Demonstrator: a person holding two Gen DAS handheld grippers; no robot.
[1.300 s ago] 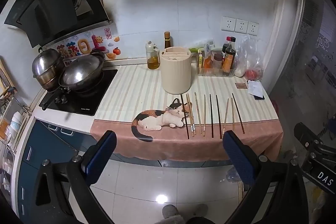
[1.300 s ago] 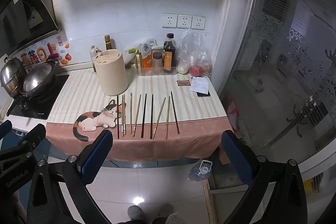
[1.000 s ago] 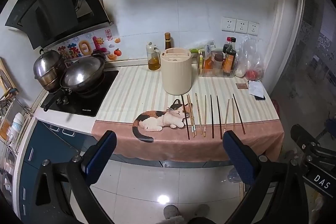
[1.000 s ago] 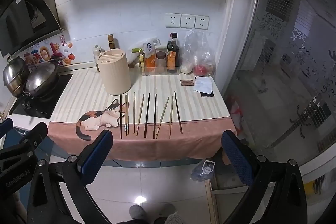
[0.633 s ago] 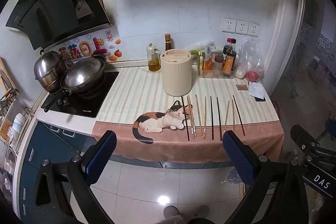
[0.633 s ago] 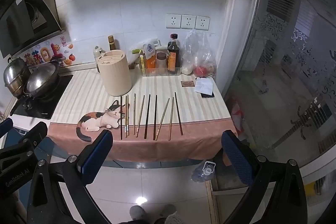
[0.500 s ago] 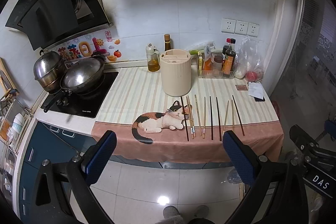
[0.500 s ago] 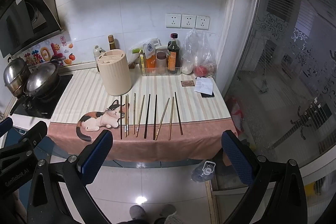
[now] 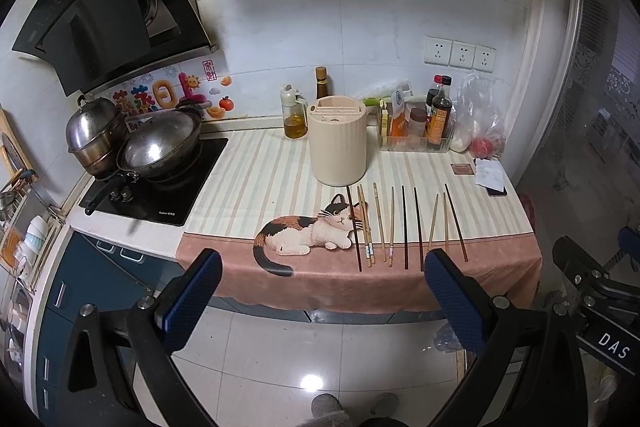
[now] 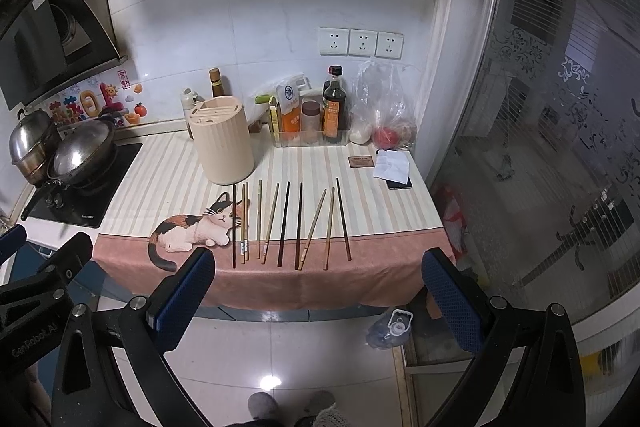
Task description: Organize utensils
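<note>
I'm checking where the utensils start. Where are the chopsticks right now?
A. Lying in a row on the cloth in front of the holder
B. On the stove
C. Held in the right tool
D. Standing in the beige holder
A: the chopsticks lie side by side on the cloth, just in front of the holder; both tools are open and empty.

Open floor before the counter edge [image 10: 280,291]; beige holder [image 10: 224,147] just behind the chopsticks [image 10: 286,223].
</note>
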